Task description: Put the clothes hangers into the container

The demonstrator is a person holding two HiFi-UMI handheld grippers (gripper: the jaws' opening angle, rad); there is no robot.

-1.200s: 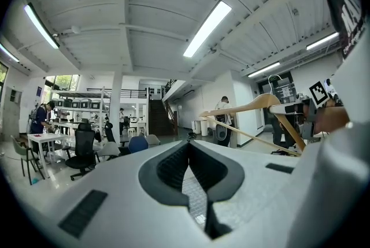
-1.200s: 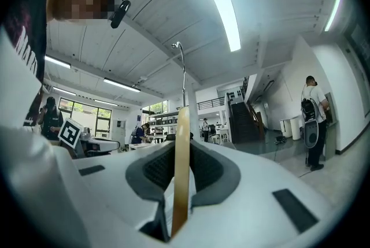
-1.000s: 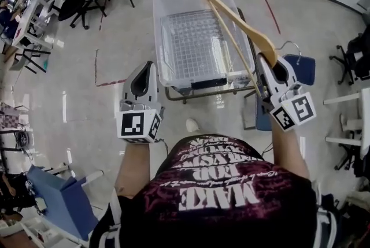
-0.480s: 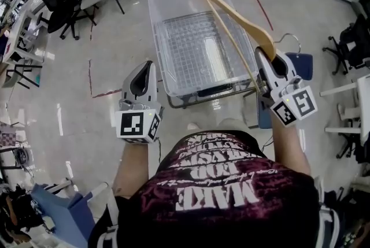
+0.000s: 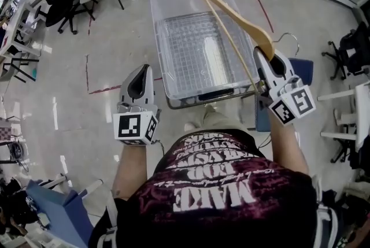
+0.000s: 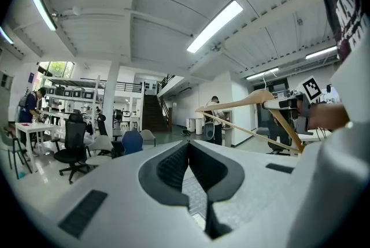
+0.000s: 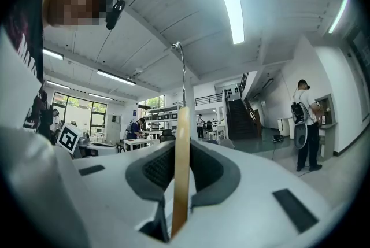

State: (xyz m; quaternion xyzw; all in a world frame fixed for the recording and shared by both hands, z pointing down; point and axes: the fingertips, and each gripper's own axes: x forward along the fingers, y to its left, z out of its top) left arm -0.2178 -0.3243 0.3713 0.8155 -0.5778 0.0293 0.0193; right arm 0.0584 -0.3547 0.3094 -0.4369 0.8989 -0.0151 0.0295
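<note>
Progress: early, the clear plastic container [image 5: 159, 27] is showing no hanger inside | right hand-held gripper [image 5: 261, 56] is pinching a pale wooden clothes hanger with a metal hook [image 5: 231, 13] above its right side | left hand-held gripper [image 5: 140, 69] is idling, jaws pressed together, empty | remaining: lowering, releasing.

Dark shirt [image 5: 219, 195]: white print, upside down in the head view. The big word "MAKE" reads clearly; the other lines are too warped to read. Square code marker [image 5: 130, 125] on left gripper [image 5: 140, 72], another marker [image 5: 292, 106] on right gripper [image 5: 261, 55]; no letters on either.
</note>
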